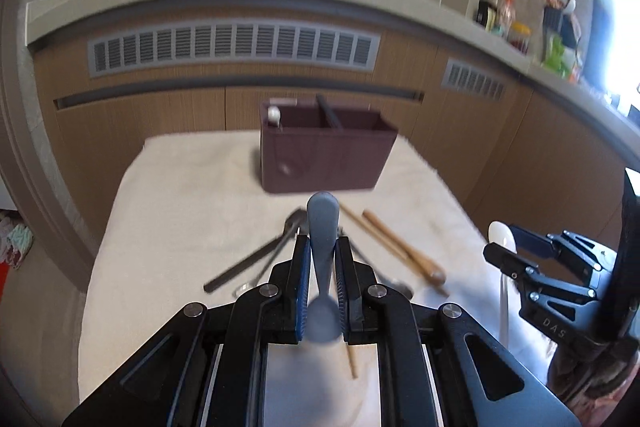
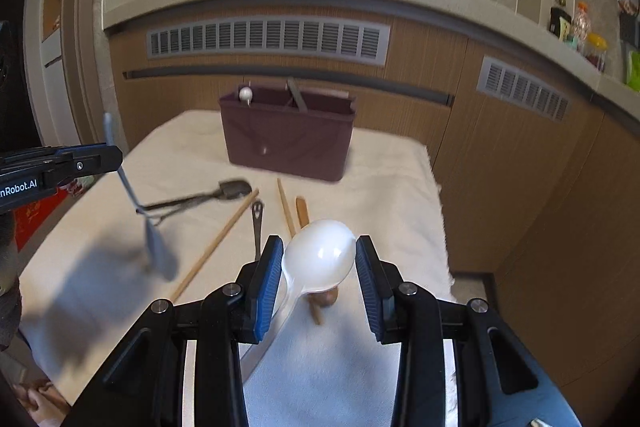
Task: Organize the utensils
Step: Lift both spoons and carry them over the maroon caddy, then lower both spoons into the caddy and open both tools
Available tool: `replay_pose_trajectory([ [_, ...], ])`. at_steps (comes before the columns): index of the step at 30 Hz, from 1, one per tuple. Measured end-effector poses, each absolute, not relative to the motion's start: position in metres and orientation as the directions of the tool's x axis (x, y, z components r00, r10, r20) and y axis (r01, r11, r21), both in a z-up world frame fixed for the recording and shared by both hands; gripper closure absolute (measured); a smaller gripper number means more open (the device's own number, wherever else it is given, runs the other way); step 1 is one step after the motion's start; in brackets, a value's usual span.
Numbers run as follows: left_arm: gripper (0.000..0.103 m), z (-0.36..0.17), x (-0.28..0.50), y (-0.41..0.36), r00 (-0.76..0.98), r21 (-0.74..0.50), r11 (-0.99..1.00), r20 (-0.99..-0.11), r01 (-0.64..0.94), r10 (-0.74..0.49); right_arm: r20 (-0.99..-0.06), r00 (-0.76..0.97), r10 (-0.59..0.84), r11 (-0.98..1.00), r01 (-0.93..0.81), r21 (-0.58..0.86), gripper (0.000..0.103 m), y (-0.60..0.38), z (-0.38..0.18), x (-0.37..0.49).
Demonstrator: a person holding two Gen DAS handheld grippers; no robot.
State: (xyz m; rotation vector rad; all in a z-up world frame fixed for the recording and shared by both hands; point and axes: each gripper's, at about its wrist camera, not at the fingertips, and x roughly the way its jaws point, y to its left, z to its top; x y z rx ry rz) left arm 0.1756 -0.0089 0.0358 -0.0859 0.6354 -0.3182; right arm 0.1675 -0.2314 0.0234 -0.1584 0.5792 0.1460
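My left gripper (image 1: 323, 259) is clamped on a grey spoon (image 1: 322, 227); my right gripper (image 2: 319, 267) grips a white spoon (image 2: 320, 253). Both hang above the cloth (image 1: 180, 211), with the brown caddy (image 2: 288, 139) at twelve o'clock and chopsticks (image 2: 216, 247) scattered between.

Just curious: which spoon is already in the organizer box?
The small white spoon poking up at the brown box's left end; the other spoons are held in grippers.

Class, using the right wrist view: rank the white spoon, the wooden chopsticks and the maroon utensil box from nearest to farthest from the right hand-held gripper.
1. White spoon, between the right hand-held gripper fingers.
2. Wooden chopsticks, on the cloth just ahead.
3. Maroon utensil box, at the table's far end.
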Motion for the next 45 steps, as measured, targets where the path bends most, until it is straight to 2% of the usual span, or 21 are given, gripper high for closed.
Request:
replay_pose_trajectory([
  [4, 0.090, 0.085, 0.187, -0.012, 0.825, -0.148, 0.949, -0.471, 0.277, -0.314, -0.426, 0.902, 0.073, 0.973, -0.159, -0.170, 0.068, -0.228, 0.079, 0.176],
  [10, 0.090, 0.173, 0.228, -0.021, 0.906, -0.080, 0.957, -0.309, 0.278, -0.289, -0.157, 0.987, 0.026, 0.968, -0.064, -0.242, 0.068, -0.226, 0.183, 0.213],
  [14, 0.090, 0.211, 0.263, -0.020, 0.927, -0.078, 0.957, -0.237, 0.279, -0.289, -0.088, 0.996, 0.030, 0.967, -0.051, -0.248, 0.068, -0.223, 0.213, 0.250],
  [18, 0.090, 0.222, 0.291, -0.011, 0.935, -0.105, 0.955, -0.199, 0.276, -0.292, -0.086, 0.996, 0.037, 0.964, -0.058, -0.260, 0.068, -0.215, 0.211, 0.291],
  [20, 0.090, 0.220, 0.306, -0.008, 0.935, -0.113, 0.955, -0.201, 0.276, -0.294, -0.113, 0.993, 0.035, 0.961, -0.065, -0.269, 0.068, -0.211, 0.201, 0.314],
  [32, 0.090, 0.148, 0.399, -0.022, 0.873, -0.180, 0.941, -0.353, 0.288, -0.335, -0.297, 0.955, 0.029, 0.957, -0.112, -0.268, 0.068, -0.200, 0.112, 0.402],
  [45, 0.090, 0.096, 0.419, -0.037, 0.826, -0.183, 0.934, -0.436, 0.308, -0.358, -0.367, 0.930, 0.019, 0.946, -0.135, -0.294, 0.068, -0.191, 0.048, 0.443],
])
